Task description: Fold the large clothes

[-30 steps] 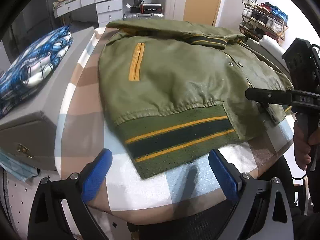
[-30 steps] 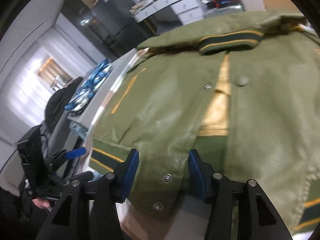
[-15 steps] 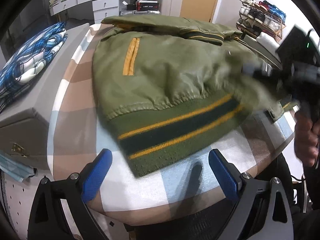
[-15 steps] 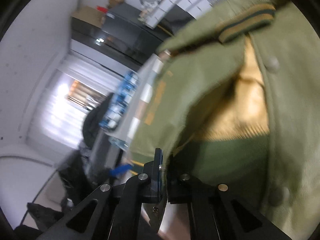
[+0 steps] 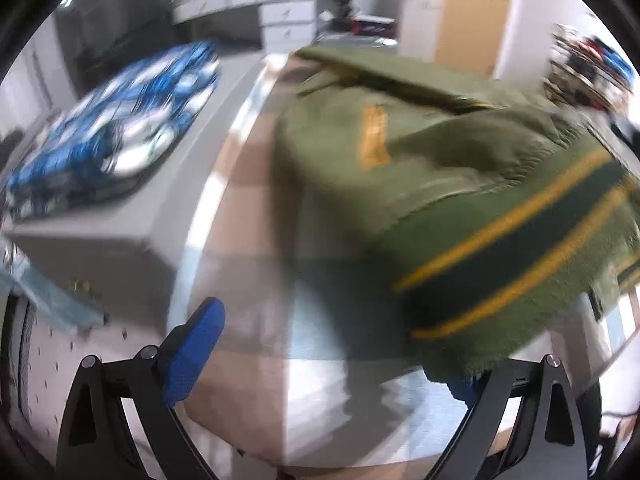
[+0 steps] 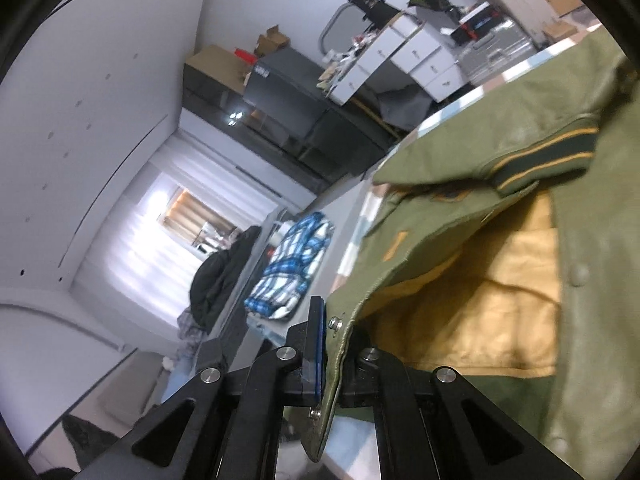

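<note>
Your left wrist view: looks steeply down over checked tablecloth (image 5: 256, 320), olive-green leather jacket with yellow-striped knit hem (image 5: 460, 200) close at 2 o'clock, frame blurred. Your right wrist view: rolled, near level, jacket (image 6: 500, 280) pressed close at 3 o'clock. Both share jacket plus blue-white plaid folded cloth (image 5: 112, 120) (image 6: 292, 264), 10 o'clock.

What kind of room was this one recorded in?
Probably a lived-in room at home, a bedroom or spare room: a white desk with drawers, a shoe rack by the wall, and folded laundry, a blue plaid shirt, beside the green jacket.
</note>
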A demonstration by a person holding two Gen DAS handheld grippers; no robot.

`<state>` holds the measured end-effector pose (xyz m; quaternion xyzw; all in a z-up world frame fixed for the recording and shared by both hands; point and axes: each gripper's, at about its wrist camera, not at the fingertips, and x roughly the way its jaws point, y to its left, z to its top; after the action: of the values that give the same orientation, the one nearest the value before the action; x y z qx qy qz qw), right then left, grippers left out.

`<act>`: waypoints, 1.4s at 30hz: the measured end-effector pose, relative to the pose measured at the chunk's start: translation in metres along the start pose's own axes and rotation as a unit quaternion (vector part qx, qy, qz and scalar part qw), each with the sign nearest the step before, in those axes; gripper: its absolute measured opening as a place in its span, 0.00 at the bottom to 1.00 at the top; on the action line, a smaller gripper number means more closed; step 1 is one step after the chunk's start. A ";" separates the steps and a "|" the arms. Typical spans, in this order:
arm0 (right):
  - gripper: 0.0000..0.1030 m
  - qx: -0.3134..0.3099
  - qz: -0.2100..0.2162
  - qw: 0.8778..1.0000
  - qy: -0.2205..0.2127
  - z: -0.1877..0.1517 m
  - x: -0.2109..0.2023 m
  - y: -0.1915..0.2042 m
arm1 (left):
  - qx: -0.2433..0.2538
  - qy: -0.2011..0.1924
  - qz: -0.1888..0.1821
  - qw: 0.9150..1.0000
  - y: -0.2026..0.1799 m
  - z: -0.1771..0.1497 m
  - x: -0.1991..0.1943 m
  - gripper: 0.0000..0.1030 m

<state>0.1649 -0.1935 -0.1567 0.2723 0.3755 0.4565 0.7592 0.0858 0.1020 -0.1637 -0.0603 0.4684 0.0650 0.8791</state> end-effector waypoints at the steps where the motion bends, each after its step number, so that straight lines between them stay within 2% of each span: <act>1: 0.03 -0.007 -0.016 1.000 0.003 -0.002 -0.002 -0.002 | -0.018 0.006 -0.020 1.000 0.006 -0.001 0.001 0.88; 3: 0.03 -0.035 -0.062 0.997 0.016 -0.008 0.001 -0.002 | -0.024 0.006 -0.026 0.999 0.007 -0.002 -0.002 0.72; 5: 0.03 -0.054 -0.102 0.993 0.035 -0.016 0.011 -0.001 | -0.011 -0.002 -0.022 1.000 0.001 -0.004 -0.008 0.61; 8: 0.03 -0.045 -0.133 0.988 0.063 -0.024 0.019 -0.011 | 0.010 -0.001 -0.005 1.000 -0.007 -0.007 -0.012 0.56; 11: 0.06 -0.030 -0.159 0.983 0.089 -0.033 0.022 -0.025 | 0.017 -0.002 -0.009 1.000 -0.007 -0.010 -0.016 0.56; 14: 0.07 -0.049 -0.188 0.976 0.103 -0.045 0.020 -0.027 | 0.021 0.005 -0.042 0.999 -0.005 -0.019 -0.021 0.56; 19: 0.09 -0.071 -0.234 0.964 0.105 -0.056 0.009 -0.029 | 0.018 -0.003 -0.160 0.987 0.003 -0.029 -0.034 0.56; 22: 0.11 -0.086 -0.252 0.958 0.103 -0.059 0.002 -0.024 | 0.003 -0.008 -0.201 0.980 0.004 -0.022 -0.024 0.57; 24: 0.14 -0.100 -0.253 0.957 0.101 -0.060 -0.010 -0.017 | -0.012 0.005 -0.212 0.977 0.002 -0.015 -0.010 0.58; 26: 0.14 -0.113 -0.262 0.955 0.081 -0.057 -0.034 -0.012 | -0.037 0.023 -0.241 0.970 0.001 -0.007 0.007 0.58; 27: 0.14 -0.115 -0.268 0.955 0.065 -0.054 -0.052 -0.011 | -0.048 0.014 -0.247 0.968 0.001 -0.007 0.005 0.59; 29: 0.15 -0.103 -0.281 0.953 0.034 -0.045 -0.087 -0.015 | -0.068 0.024 -0.273 0.959 0.004 -0.002 0.012 0.59; 30: 0.22 -0.095 -0.291 0.952 0.020 -0.040 -0.101 -0.020 | -0.075 0.026 -0.288 0.954 0.004 0.000 0.014 0.61; 31: 0.31 -0.082 -0.316 0.945 -0.003 -0.033 -0.125 -0.030 | -0.079 0.028 -0.298 0.951 0.003 0.002 0.016 0.63; 34: 0.49 -0.049 -0.380 0.923 -0.041 -0.018 -0.172 -0.060 | -0.096 0.037 -0.333 0.937 0.000 0.002 0.020 0.65; 38: 0.49 0.008 -0.423 0.906 -0.022 -0.005 -0.196 -0.112 | -0.118 0.037 -0.384 0.915 0.003 0.005 0.020 0.65; 40: 0.49 0.032 -0.421 0.906 -0.008 -0.004 -0.197 -0.133 | -0.123 0.028 -0.408 0.904 0.003 0.008 0.015 0.65; 41: 0.49 0.038 -0.420 0.907 -0.006 -0.005 -0.196 -0.137 | -0.121 0.025 -0.412 0.903 0.002 0.009 0.014 0.65; 42: 0.49 0.045 -0.407 0.912 0.000 -0.005 -0.193 -0.144 | -0.117 0.024 -0.414 0.903 0.002 0.012 0.014 0.65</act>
<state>0.1728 -0.4291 -0.2061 0.1295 0.4737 0.0905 0.8664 0.1024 0.1065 -0.1687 -0.3529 0.4113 -0.2513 0.8019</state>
